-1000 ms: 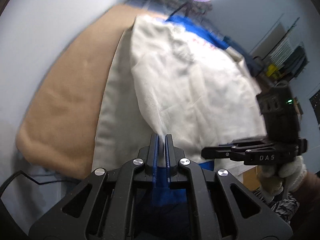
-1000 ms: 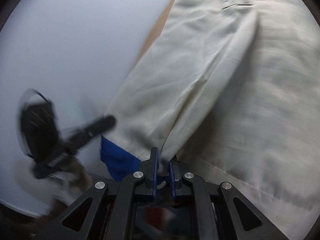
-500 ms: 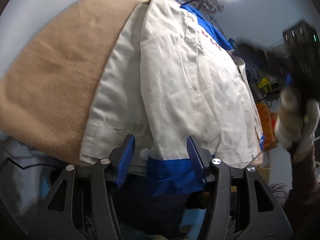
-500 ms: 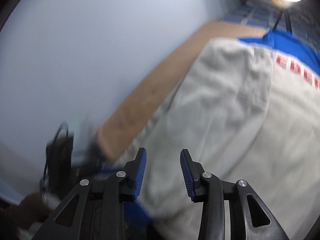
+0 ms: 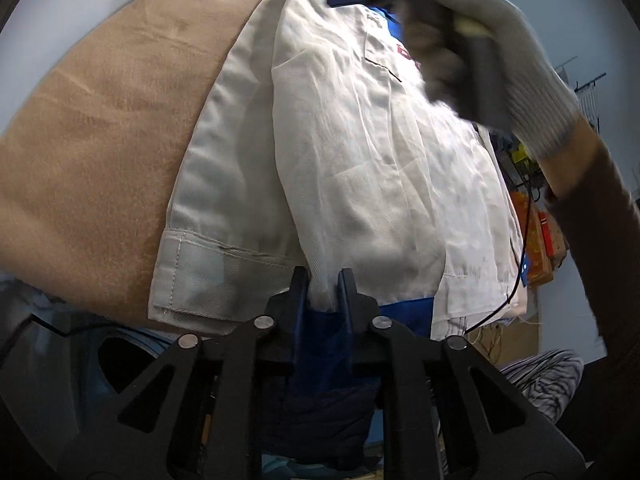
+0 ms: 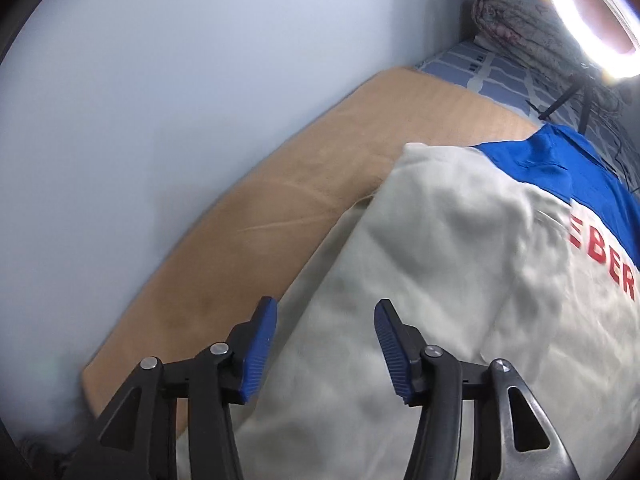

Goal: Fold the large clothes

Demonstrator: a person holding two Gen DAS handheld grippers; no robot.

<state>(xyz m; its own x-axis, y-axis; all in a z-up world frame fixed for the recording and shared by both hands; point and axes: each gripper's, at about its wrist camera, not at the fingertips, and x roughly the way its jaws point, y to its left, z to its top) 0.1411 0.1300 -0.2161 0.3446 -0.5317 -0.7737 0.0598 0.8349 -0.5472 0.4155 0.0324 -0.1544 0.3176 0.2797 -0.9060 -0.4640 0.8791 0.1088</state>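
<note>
Left wrist view first: my left gripper [image 5: 323,286] is closing, and its blue fingers [image 5: 299,292] now pinch the near hem of the jacket [image 5: 360,152] where the pale cloth meets its blue band [image 5: 404,314]; half a second ago those jaws stood wide around that same hem, so I read this as a fresh hold for the next fold. Out toward one o'clock my gloved right hand [image 5: 496,56] now crosses high over the collar end, blurred, whereas a second ago it sat low at four o'clock. From the right wrist view, my right gripper [image 6: 325,346] is opening with nothing between its fingers, hanging over the jacket's folded left edge; a second ago it was clamped on cloth, so that fold has been let go. The jacket lies lengthwise on the tan blanket [image 6: 256,240], blue collar at one o'clock. Edges: the wall [image 6: 160,100] runs close along the blanket from eight to twelve o'clock, and a ring light [image 6: 596,20] hangs at the far end. I judge the open room to lie above the jacket and on my side.
</note>
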